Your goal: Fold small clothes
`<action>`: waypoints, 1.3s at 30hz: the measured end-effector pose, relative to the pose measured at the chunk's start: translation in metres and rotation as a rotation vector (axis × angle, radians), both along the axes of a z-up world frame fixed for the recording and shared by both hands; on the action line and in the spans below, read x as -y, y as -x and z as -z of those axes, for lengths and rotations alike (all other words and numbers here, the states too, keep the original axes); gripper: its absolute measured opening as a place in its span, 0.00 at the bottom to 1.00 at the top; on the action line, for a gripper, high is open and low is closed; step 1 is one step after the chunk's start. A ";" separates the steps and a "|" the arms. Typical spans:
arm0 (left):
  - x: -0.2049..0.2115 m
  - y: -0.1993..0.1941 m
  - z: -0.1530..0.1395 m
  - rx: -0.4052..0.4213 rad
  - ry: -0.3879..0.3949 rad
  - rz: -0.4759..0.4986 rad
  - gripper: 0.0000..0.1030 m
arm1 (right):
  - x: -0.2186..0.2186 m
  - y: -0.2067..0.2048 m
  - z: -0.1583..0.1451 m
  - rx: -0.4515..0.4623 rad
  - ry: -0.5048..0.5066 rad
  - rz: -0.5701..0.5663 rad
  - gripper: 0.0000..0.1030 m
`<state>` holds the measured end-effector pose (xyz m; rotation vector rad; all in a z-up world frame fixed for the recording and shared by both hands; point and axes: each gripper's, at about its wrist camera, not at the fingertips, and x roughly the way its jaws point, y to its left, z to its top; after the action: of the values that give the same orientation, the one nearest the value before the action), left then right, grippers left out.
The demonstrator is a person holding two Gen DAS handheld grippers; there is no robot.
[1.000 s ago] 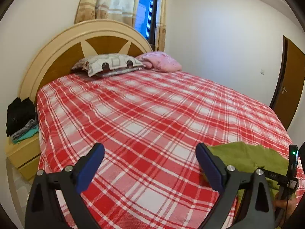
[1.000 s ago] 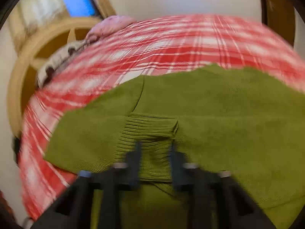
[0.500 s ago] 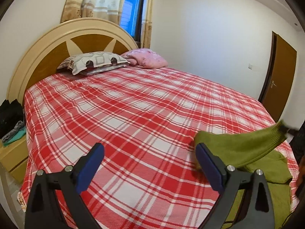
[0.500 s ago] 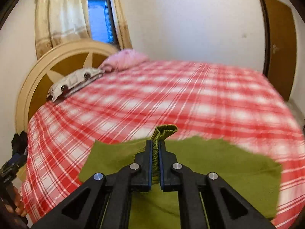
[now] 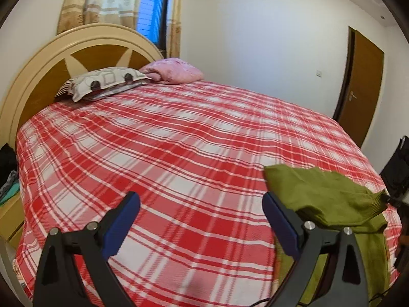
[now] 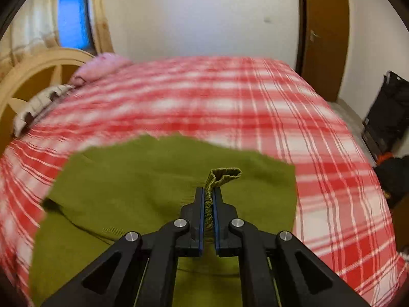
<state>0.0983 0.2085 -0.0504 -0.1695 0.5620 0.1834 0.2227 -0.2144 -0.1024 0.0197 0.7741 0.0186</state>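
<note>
Two grippers show: the right gripper [image 6: 209, 197], lower centre, pinches the green sweater's ribbed cuff [image 6: 225, 175]; the left gripper [image 5: 202, 220] gapes wide, empty, above the plaid bedspread [image 5: 179, 140].

left tool [image 5: 200, 223]: jaws wide, empty | green sweater [image 5: 324, 197]: right, on plaid bed [image 5: 179, 153]

Plaid bedspread [image 5: 179, 153] lies open (pillows [image 5: 107, 81] far off).

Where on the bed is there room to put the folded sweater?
The red plaid bedspread is bare from the pillows at the headboard down to the open left gripper, and across toward the door. It is crowded only at the near right corner, where the right gripper pinches the green sweater.
</note>
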 end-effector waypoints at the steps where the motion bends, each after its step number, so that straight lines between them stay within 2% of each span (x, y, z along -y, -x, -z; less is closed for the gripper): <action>1: 0.005 -0.001 0.000 -0.002 -0.004 0.014 0.96 | 0.002 0.000 0.006 -0.009 0.017 0.008 0.05; 7: 0.033 -0.007 0.004 -0.019 -0.056 0.075 0.96 | 0.024 -0.005 0.047 -0.109 0.047 0.044 0.07; 11: 0.039 -0.010 0.008 -0.039 -0.034 0.095 0.96 | 0.039 0.002 0.038 -0.094 -0.009 0.049 0.10; 12: 0.039 -0.010 0.007 -0.039 -0.036 0.098 0.96 | 0.048 0.007 0.032 -0.079 0.002 0.108 0.10; 14: 0.039 -0.007 0.007 -0.033 -0.048 0.098 0.96 | 0.058 0.025 0.013 -0.009 0.114 0.253 0.10; 15: 0.039 -0.006 0.006 -0.028 -0.052 0.099 0.96 | 0.059 0.032 0.007 0.020 0.137 0.266 0.10; 17: 0.038 -0.006 0.007 -0.026 -0.047 0.105 0.96 | 0.054 0.046 -0.004 0.051 0.082 0.190 0.10; 18: 0.039 -0.007 0.008 -0.029 -0.042 0.108 0.96 | 0.048 0.050 -0.005 0.031 0.012 0.105 0.10; 21: 0.046 -0.010 0.013 -0.051 -0.025 0.118 0.96 | 0.024 0.046 0.008 -0.039 -0.078 -0.032 0.10; 25: 0.049 -0.005 0.009 -0.070 0.022 0.150 0.96 | 0.001 0.024 0.046 -0.171 -0.084 -0.076 0.10; 27: 0.042 0.005 -0.001 -0.046 0.009 0.142 0.96 | 0.010 0.026 0.042 -0.152 -0.110 -0.042 0.10; 29: 0.026 0.022 -0.018 -0.001 -0.029 0.108 0.96 | 0.023 0.038 0.025 -0.118 -0.132 0.008 0.10; 31: 0.002 0.039 -0.034 0.045 -0.045 0.075 0.96 | 0.047 0.064 -0.012 -0.008 -0.150 0.039 0.10; 34: -0.036 0.069 -0.055 0.095 -0.092 0.013 1.00 | 0.096 0.120 -0.079 0.159 -0.117 0.116 0.10; 37: -0.073 0.102 -0.078 0.113 -0.200 -0.060 1.00 | 0.160 0.191 -0.150 0.316 -0.079 0.235 0.10; 39: -0.090 0.120 -0.092 0.123 -0.271 -0.091 1.00 | 0.200 0.247 -0.194 0.419 -0.017 0.339 0.11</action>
<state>-0.0213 0.2987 0.0417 0.0566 0.4027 0.3329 -0.0242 -0.4145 0.0918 0.1582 0.3443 -0.2848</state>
